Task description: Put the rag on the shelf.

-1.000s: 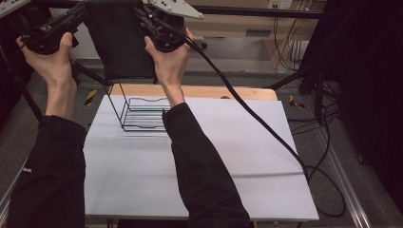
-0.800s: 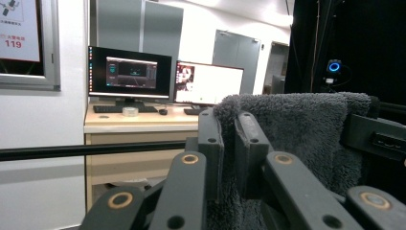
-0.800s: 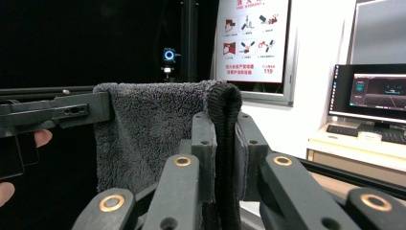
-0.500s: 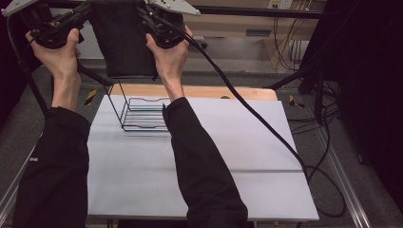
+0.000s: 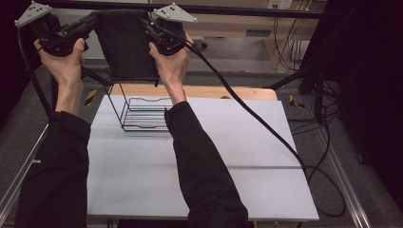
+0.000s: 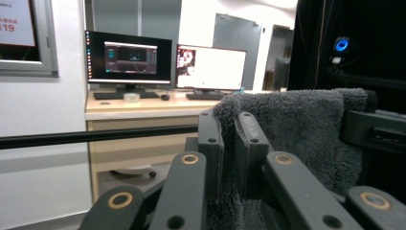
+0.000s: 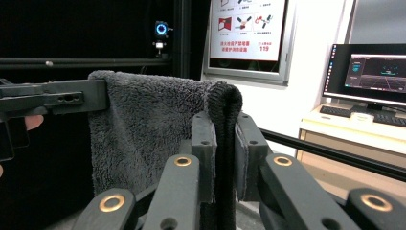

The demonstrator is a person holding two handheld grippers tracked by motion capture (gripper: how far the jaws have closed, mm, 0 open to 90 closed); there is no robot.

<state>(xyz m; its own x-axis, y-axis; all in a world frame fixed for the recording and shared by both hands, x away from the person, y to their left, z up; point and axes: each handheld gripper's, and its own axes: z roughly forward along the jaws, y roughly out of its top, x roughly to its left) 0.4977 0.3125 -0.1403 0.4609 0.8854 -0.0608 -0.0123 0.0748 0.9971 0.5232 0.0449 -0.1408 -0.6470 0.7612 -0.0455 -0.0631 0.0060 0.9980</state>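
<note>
Both grippers, left gripper (image 5: 88,26) and right gripper (image 5: 149,26), are pinching the dark towel (image 5: 126,47) taut, sinking slightly toward the wire rack (image 5: 142,114); draping is nearing.

We read little. Up and to the right of the right gripper's fingers (image 7: 242,143), a framed wall poster (image 7: 247,29) bore red pictograms, small lines too fine to read, and the number "119". Up and far to the left of the left gripper's fingers (image 6: 210,143), another framed sign (image 6: 16,21) showed "19" at its cut-off edge. The monitors' (image 6: 128,57) screen text stayed too small to read.
</note>
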